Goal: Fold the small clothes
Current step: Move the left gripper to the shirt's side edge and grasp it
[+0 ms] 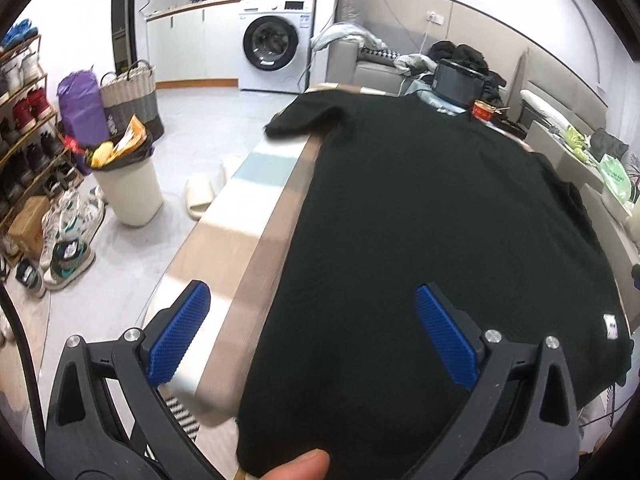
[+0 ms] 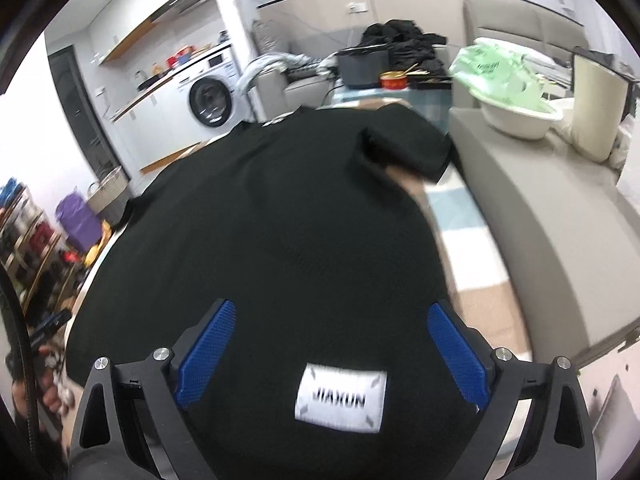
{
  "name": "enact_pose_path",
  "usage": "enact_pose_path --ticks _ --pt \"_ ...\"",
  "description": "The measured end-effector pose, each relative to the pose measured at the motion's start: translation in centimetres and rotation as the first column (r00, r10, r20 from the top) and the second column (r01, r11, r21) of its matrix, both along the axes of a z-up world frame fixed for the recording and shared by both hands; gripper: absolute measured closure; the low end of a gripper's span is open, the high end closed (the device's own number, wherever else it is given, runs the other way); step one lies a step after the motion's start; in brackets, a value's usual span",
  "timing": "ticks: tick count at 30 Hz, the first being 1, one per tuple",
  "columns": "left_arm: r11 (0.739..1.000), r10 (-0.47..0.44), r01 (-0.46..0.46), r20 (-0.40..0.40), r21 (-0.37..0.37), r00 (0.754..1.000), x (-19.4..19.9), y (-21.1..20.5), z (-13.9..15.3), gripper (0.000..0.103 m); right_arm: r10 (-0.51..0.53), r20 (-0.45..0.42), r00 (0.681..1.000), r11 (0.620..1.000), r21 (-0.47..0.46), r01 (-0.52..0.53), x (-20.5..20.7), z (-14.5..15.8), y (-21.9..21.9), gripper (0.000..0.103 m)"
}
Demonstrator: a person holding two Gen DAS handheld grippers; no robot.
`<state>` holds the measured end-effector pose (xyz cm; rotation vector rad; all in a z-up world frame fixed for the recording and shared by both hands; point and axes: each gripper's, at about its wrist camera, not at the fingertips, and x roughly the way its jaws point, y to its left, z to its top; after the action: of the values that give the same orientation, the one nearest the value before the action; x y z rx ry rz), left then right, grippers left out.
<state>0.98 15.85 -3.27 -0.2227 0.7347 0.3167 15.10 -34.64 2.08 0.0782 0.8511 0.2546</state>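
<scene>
Left wrist: left gripper point(image 1: 312, 332) fingers apart over black shirt point(image 1: 440, 220) at table point(image 1: 256, 208) edge; right gripper point(image 2: 334, 346) fingers apart above white label point(image 2: 341, 397).

We count one black T-shirt point(image 1: 440, 220) on the striped table point(image 1: 256, 200), with one white label point(image 2: 341, 400); beyond the table, one washing machine point(image 1: 276, 44), one wicker basket point(image 1: 130, 92), one bin point(image 1: 130, 188).

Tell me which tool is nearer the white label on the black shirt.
Right. The right tool hangs open just above the white label, which sits between its blue pads. The left tool is open over the black shirt near its opposite bottom corner, the label off to its right.
</scene>
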Motion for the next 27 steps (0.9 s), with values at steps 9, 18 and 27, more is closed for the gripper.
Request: enact_pose_path --ticks 9,18,27 --pt "0.999 0.025 -0.024 0.004 -0.031 1.000 10.9 1.7 3.4 0.001 -0.153 0.042 0.987 0.988 0.041 0.152 6.2 3.7 1.4 0.004" --pt "0.978 0.080 -0.078 0.005 -0.195 0.997 21.9 9.0 5.1 0.004 -0.163 0.019 0.987 0.984 0.080 0.161 11.9 5.6 2.8 0.004" --pt "0.918 0.100 -0.097 -0.013 -0.386 0.995 29.3 15.9 2.2 0.032 -0.208 -0.028 0.978 0.971 0.112 0.210 15.6 4.8 2.5 0.009"
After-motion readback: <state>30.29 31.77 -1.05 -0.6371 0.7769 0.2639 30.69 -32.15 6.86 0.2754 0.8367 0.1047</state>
